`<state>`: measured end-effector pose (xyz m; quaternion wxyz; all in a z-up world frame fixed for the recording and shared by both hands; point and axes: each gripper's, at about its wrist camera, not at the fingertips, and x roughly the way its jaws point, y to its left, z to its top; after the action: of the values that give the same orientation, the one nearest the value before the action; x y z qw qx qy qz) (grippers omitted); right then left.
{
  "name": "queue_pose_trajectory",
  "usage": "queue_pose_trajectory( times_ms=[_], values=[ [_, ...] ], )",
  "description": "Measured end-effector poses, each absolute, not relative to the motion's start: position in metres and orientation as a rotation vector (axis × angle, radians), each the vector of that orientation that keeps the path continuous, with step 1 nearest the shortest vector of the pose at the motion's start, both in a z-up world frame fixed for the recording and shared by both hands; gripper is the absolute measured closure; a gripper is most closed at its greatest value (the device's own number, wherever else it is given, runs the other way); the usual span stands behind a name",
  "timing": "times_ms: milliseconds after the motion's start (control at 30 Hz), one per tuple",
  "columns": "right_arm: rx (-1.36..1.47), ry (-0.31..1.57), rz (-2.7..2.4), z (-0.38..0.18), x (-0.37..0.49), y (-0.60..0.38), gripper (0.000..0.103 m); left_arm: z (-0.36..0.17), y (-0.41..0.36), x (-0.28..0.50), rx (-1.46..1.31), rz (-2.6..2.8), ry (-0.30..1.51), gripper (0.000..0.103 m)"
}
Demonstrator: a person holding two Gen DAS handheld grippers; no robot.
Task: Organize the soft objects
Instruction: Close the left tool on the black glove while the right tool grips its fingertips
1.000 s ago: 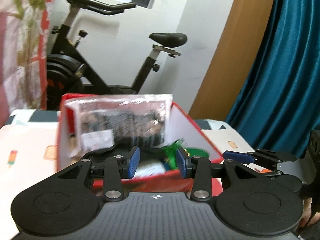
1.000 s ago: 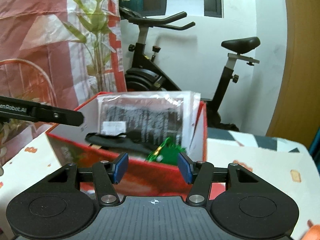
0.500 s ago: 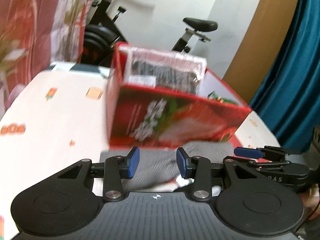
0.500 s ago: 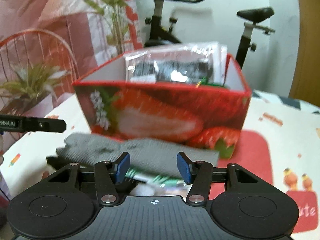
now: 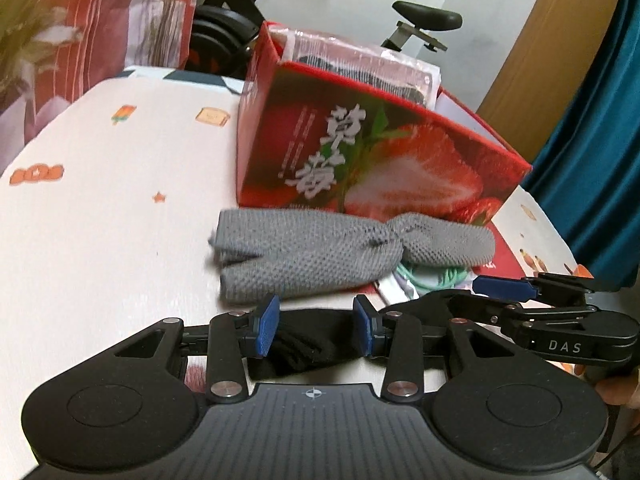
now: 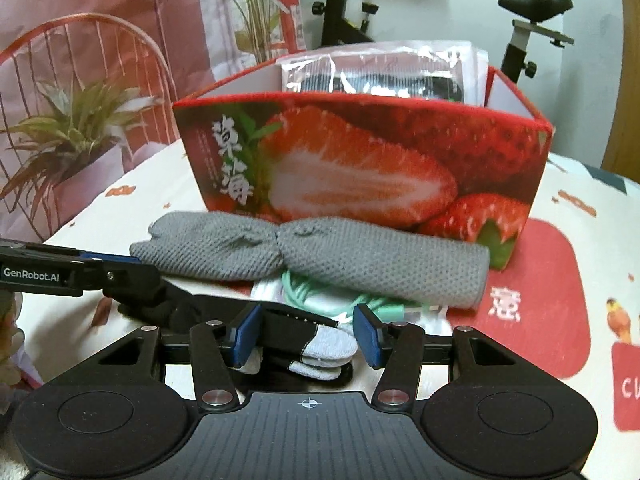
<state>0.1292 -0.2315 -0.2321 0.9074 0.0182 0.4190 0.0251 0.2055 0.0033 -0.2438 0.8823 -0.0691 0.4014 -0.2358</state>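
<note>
A grey knitted cloth roll (image 5: 344,248) lies on the table in front of a red strawberry box (image 5: 372,152); both also show in the right wrist view, the roll (image 6: 320,252) before the box (image 6: 360,156). My left gripper (image 5: 316,330) is open, its jaws on either side of a black soft item (image 5: 304,344) on the table. My right gripper (image 6: 307,334) is open over a black glove with grey-white fingertips (image 6: 320,348). A mint-green cable (image 6: 320,292) lies under the grey roll.
The box holds plastic-wrapped dark packs (image 6: 380,72). An exercise bike (image 6: 520,28) stands behind the table, a potted plant (image 6: 68,128) and red wire chair at the left, a teal curtain (image 5: 600,120) at the right. The tablecloth (image 5: 100,200) is white with small prints.
Both grippers have dropped from above the box to table level in front of it. The grey roll and dark items came into view. Both jaws stay open.
</note>
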Motion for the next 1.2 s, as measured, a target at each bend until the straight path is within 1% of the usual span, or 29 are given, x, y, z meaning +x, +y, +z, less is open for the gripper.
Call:
queue_pose_trajectory(
  times_ms=[133, 367, 567, 733, 867, 967, 1067, 1200],
  values=[
    [0.062, 0.883, 0.052, -0.237, 0.122, -0.233, 0.054, -0.247, 0.003, 0.200, -0.139, -0.496, 0.842, 0.060],
    [0.110, 0.905, 0.042, -0.245, 0.114, -0.235, 0.054, -0.251, 0.000, 0.192, -0.114, -0.503, 0.834, 0.056],
    [0.128, 0.913, 0.039, -0.248, 0.116, -0.235, 0.053, -0.248, 0.005, 0.189, -0.112, -0.474, 0.822, 0.054],
    [0.117, 0.912, 0.040, -0.250, 0.115, -0.233, 0.053, -0.251, 0.016, 0.192, -0.156, -0.436, 0.842, 0.054],
    [0.099, 0.910, 0.038, -0.251, 0.115, -0.231, 0.053, -0.257, 0.017, 0.194, -0.182, -0.442, 0.863, 0.051],
    [0.102, 0.908, 0.033, -0.251, 0.114, -0.232, 0.052, -0.260, 0.014, 0.193, -0.173, -0.447, 0.864, 0.047],
    [0.102, 0.912, 0.022, -0.252, 0.114, -0.233, 0.049, -0.260, 0.012, 0.193, -0.170, -0.452, 0.866, 0.047],
    [0.117, 0.914, 0.020, -0.253, 0.115, -0.235, 0.047, -0.261, 0.012, 0.194, -0.171, -0.454, 0.864, 0.047]
  ],
)
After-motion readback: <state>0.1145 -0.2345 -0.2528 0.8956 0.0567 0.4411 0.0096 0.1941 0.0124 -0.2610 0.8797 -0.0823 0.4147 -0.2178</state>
